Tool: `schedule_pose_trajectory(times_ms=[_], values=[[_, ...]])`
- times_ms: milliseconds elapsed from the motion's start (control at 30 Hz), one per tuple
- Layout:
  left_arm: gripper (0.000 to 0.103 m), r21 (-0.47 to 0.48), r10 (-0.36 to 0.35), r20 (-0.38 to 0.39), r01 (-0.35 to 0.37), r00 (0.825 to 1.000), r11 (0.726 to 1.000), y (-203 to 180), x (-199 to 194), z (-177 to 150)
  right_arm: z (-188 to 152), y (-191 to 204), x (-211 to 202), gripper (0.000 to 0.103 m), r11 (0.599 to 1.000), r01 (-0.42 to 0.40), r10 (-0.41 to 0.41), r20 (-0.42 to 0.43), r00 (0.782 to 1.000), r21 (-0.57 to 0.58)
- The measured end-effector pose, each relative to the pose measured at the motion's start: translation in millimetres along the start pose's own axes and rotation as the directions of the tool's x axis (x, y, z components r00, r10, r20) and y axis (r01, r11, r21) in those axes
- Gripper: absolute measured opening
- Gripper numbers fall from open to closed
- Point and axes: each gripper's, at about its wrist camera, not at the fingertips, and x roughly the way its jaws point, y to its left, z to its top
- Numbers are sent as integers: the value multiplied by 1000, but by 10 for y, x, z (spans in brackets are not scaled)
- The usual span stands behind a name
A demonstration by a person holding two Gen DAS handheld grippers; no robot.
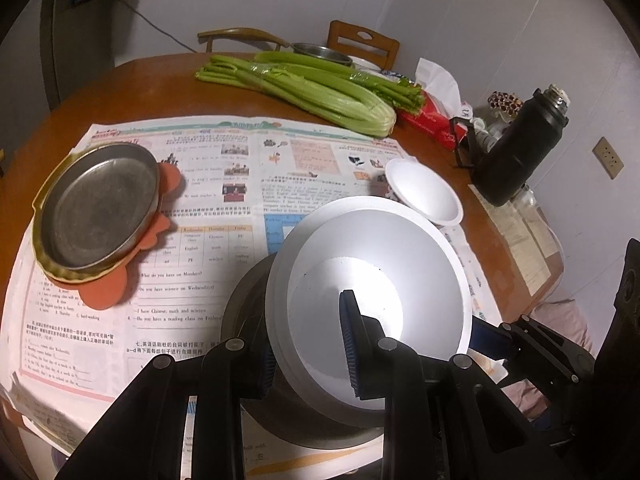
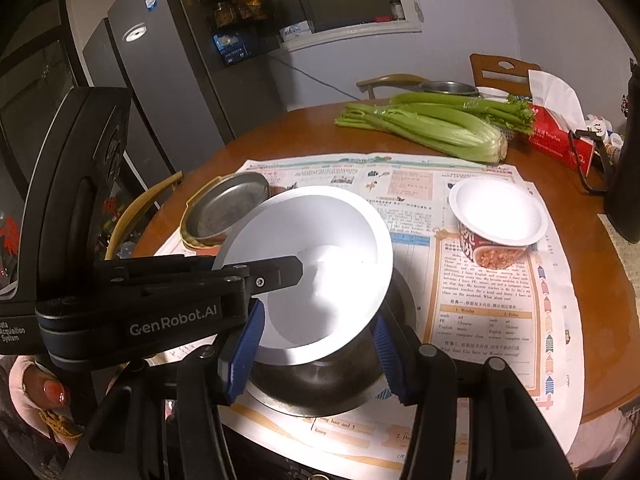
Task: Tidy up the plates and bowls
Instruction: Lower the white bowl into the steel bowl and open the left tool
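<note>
Left gripper (image 1: 310,344) reaches in low over the near table edge, angled slightly down, its two blue-padded fingers pinched on the near rim of the large white bowl (image 1: 372,280): one pad inside the bowl, the other outside against the wall. Bowl is tilted toward the gripper and sits in a dark metal bowl (image 1: 248,320) that rests on the newspaper (image 1: 224,208).

Right wrist view: the left tool comes in from the left side, its black finger lying across the white bowl's rim and into the interior. A hand with painted nails (image 2: 48,392) shows at lower left, beneath that tool.

Right gripper (image 2: 316,352) held level and close, fingers spread wide, one pad either side of the metal bowl (image 2: 320,380) under the white bowl (image 2: 320,256). Pads look close to the metal wall; contact cannot be told.

Small white cup-bowl with printed side (image 2: 498,220) stands upright on the newspaper to the right, apart from the stack.

Far left: metal plate (image 1: 104,204) stacked on a yellow-rimmed dish (image 1: 44,248), on an orange mat (image 1: 104,292).

Back of the round wooden table (image 1: 132,92): celery bunch (image 1: 320,92), red tissue box (image 1: 432,120), black flask (image 1: 520,148).
</note>
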Motion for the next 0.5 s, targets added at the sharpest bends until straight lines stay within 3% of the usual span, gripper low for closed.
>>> schedule_pose_trajectory(times_ms=[500], values=[[28, 13, 49, -23, -49, 999, 999, 26, 176, -88, -90, -12, 188, 54, 1000, 11, -12, -54, 998, -15]])
